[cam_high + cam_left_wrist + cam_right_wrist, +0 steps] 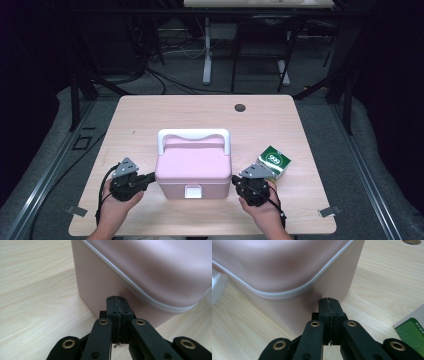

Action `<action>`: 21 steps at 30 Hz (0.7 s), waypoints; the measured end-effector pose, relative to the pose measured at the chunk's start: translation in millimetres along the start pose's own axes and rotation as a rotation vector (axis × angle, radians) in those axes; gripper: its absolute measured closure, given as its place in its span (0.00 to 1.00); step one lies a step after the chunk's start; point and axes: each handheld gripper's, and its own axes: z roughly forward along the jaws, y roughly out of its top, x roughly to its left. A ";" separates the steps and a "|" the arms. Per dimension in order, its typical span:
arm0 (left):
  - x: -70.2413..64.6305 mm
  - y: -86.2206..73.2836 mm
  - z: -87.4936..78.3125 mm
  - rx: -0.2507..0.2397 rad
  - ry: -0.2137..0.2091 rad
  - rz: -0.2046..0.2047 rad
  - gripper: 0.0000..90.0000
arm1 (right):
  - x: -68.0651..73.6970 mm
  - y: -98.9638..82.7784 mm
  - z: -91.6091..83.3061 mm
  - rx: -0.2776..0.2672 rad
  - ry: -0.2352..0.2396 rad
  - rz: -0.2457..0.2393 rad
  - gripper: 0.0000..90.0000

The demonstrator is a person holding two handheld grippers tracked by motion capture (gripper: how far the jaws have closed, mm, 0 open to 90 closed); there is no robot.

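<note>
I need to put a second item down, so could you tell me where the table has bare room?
The broad far half of the table behind the pink box, up to the round hole, is bare, as is the near-left corner. Crowded: the near middle, where both grippers flank the box, and its right, by the green carton.

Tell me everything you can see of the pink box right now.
The pink box stands upright near the middle of the wooden table, lid closed. It looks like smooth plastic, with rounded corners and a pale seam between lid and body. A white handle lies across the lid's far side; a white latch sits on the front. The left gripper and right gripper, jaws shut, flank its sides very close; contact can't be told. A green-and-white carton lies apart at right.
</note>
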 end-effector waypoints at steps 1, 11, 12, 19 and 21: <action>0.0 -0.5 0.0 -0.004 -0.003 0.000 1.00 | 0.3 -0.7 -0.3 -0.005 -0.003 -0.004 1.00; 8.0 2.7 0.8 -0.004 -0.008 -0.006 0.88 | -12.1 4.3 -5.8 -0.038 0.022 0.004 0.90; 9.2 5.8 -0.3 -0.005 -0.006 0.000 0.88 | -13.4 5.8 -6.5 -0.043 0.017 0.003 0.90; 22.7 32.1 -18.6 -0.040 0.001 -0.032 0.74 | -28.2 26.6 -16.4 -0.062 0.022 0.010 0.77; 24.2 38.9 -23.3 -0.054 -0.003 -0.037 0.70 | -32.6 34.4 -20.3 -0.066 0.038 0.016 0.74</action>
